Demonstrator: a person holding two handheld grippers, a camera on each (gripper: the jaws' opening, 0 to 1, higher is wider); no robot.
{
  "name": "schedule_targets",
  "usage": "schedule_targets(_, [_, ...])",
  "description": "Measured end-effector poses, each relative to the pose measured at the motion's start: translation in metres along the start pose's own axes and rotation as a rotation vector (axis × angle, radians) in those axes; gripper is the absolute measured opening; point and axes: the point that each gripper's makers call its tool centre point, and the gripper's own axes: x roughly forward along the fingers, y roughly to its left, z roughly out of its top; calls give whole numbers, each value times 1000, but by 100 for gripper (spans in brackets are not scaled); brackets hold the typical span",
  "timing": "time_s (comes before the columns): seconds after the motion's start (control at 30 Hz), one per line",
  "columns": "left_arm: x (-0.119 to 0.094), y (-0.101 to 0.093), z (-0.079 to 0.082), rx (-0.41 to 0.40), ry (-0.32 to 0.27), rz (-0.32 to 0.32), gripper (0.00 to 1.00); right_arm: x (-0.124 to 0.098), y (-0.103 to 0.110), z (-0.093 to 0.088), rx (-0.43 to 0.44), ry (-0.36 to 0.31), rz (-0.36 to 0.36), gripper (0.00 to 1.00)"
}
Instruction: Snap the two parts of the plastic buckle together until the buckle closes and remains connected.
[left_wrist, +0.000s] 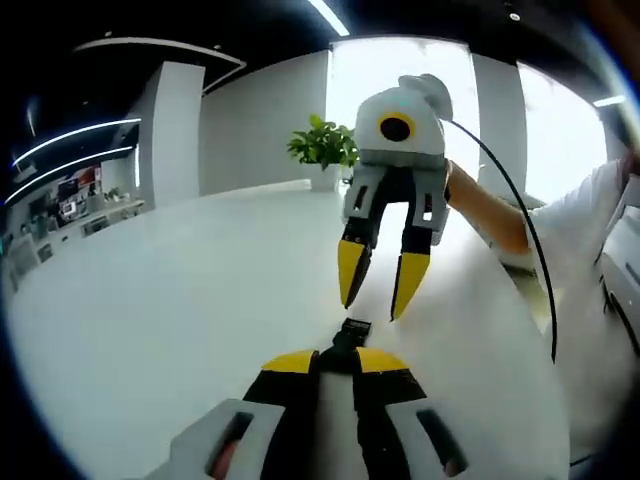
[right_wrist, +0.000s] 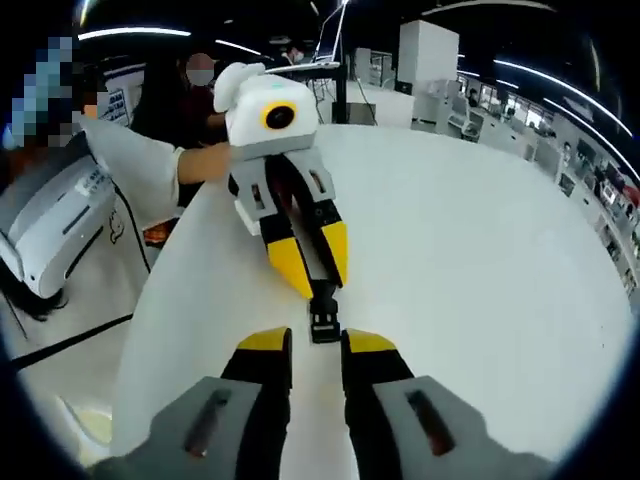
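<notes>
Left gripper jaws clamp black buckle | right gripper jaws apart just ahead, its half unseen | step: lining up | next, likely: meet squarely, push until clicked, over counter

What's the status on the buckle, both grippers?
Left gripper shut on black buckle. Right gripper open, jaws either side of buckle end, not clamped. White table around it, nothing in the way.

White table w/ potted plant at far edge; bg has white pillar, lit shelves.
</notes>
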Motion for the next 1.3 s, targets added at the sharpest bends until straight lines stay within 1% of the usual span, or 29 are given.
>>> schedule_targets(0.1, [-2,0,4,-18,-26,-15,14,-3,-2,-1,37,-56,4,17])
schedule_targets(0.13, [-3,0,5,-25,-32,-19,15,-4,-2,-4,43,-58,4,17])
schedule_targets(0.2, [-5,0,6,-28,-35,-25,16,-5,-2,-4,44,-86,-1,17])
schedule_targets(0.3, [-8,1,5,2,-32,-31,17,-5,-4,-2,37,-135,-24,18])
schedule_targets(0.4, [-10,0,1,46,-8,-53,24,-3,1,-2,24,-163,-10,19])
schedule_targets(0.43, [-9,-2,1,60,-7,-61,26,-2,3,-2,24,-171,-4,19])
schedule_targets(0.47, [-9,-3,0,67,-7,-69,26,0,4,-3,23,-173,-1,20])
schedule_targets(0.6, [-7,-9,-5,99,15,-118,26,2,-1,-5,9,-197,-41,22])
schedule_targets(0.67, [-7,-9,-5,96,6,-132,26,0,-1,-7,21,-205,-28,22])
schedule_targets(0.77, [-8,-7,1,72,-24,-149,26,2,2,-9,34,-213,-16,23])
schedule_targets(0.87, [-9,-6,2,62,-27,-156,26,3,1,-12,28,-207,-28,24])
schedule_targets(1.0, [-5,-5,1,73,-11,-161,25,4,-2,-10,33,-216,-47,24])
schedule_targets(1.03, [-3,-4,1,77,-3,-163,25,4,-1,-9,27,-218,-46,24])
schedule_targets(1.07, [-2,-4,1,78,1,-164,24,4,0,-10,11,-204,-44,23])
schedule_targets(1.13, [1,-4,0,75,14,-171,21,4,1,-8,-8,-206,-57,22])
schedule_targets(1.23, [1,-5,-1,66,18,-183,21,6,1,-7,8,-213,-49,21])
schedule_targets(1.3, [0,-5,-1,69,19,-187,21,8,2,-8,6,-205,-46,21])
